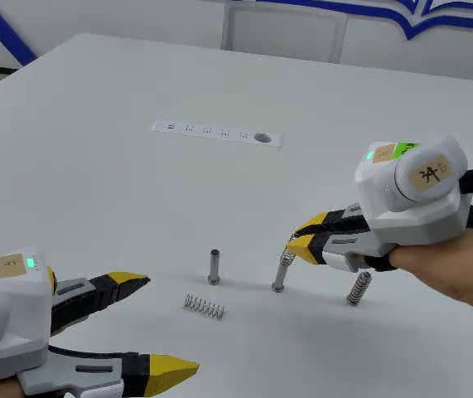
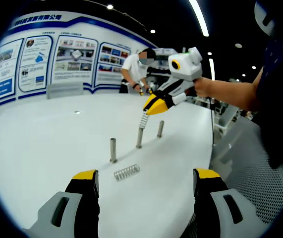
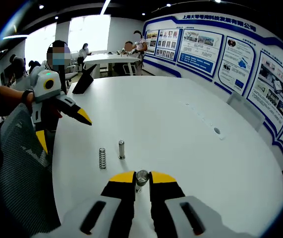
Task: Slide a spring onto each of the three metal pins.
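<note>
You are on the second of the three fits: your right gripper (image 1: 292, 246) is clamped on the gripped spring (image 1: 287, 258), which stands tilted at the top of the middle pin (image 1: 279, 280); its lower end looks to be at the pin's tip, but I cannot tell whether it has started down the shaft. The third pin (image 1: 353, 302), nearer your right hand, already wears a seated spring (image 1: 359, 286); the bare pin (image 1: 214, 266) on the other side has none. The loose spring (image 1: 204, 306) lies flat on the table (image 1: 95, 182), just in front of the bare pin and apart from it; your left gripper (image 1: 171, 322) hovers near it with jaws spread wide, holding nothing.

The next move, as I judge it, calls for straightening the gripped spring until it lines up with the middle pin, then pushing it down and letting go — a tilted coil may snag on the tip or topple the pin; after that the loose spring wants picking up by one end.

The table is white, smooth and matte; a white power strip (image 1: 217, 132) lies flat well beyond the pins; a chair (image 1: 282, 29) stands at the far edge. Around it — blue-trimmed wall panels (image 3: 205, 49), ceiling lights, and other people (image 3: 131, 47) by a further table.
</note>
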Available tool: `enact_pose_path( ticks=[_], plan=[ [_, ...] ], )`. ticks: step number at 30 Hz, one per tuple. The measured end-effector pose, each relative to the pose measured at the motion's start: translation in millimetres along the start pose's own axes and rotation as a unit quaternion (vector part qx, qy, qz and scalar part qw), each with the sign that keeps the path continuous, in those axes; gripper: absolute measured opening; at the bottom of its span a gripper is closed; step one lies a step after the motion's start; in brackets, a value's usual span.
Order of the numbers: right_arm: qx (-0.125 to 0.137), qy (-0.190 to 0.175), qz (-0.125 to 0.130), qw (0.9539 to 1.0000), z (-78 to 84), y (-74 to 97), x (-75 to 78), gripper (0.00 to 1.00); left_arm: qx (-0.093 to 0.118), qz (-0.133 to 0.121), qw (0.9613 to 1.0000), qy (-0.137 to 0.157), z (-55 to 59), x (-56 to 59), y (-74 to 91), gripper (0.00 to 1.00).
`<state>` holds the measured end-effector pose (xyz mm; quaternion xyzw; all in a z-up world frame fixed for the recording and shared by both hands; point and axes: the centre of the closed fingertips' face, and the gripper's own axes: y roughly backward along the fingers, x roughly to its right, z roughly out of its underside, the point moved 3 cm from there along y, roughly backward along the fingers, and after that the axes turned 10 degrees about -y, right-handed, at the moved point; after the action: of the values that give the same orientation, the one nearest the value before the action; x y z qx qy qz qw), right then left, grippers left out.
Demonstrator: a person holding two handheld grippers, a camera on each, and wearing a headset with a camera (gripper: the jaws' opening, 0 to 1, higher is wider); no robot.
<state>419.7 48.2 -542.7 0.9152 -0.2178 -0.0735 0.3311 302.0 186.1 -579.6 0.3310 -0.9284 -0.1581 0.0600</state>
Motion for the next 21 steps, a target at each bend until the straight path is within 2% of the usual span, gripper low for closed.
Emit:
enact_pose_path(
  ticks=[21],
  plan=[
    [-0.026, -0.013, -0.007, 0.9995, 9.7, -18.3, 3.6, 0.12, 0.001, -0.002, 1.0000, 0.003, 1.4, -0.3, -0.5, 0.79]
  ],
)
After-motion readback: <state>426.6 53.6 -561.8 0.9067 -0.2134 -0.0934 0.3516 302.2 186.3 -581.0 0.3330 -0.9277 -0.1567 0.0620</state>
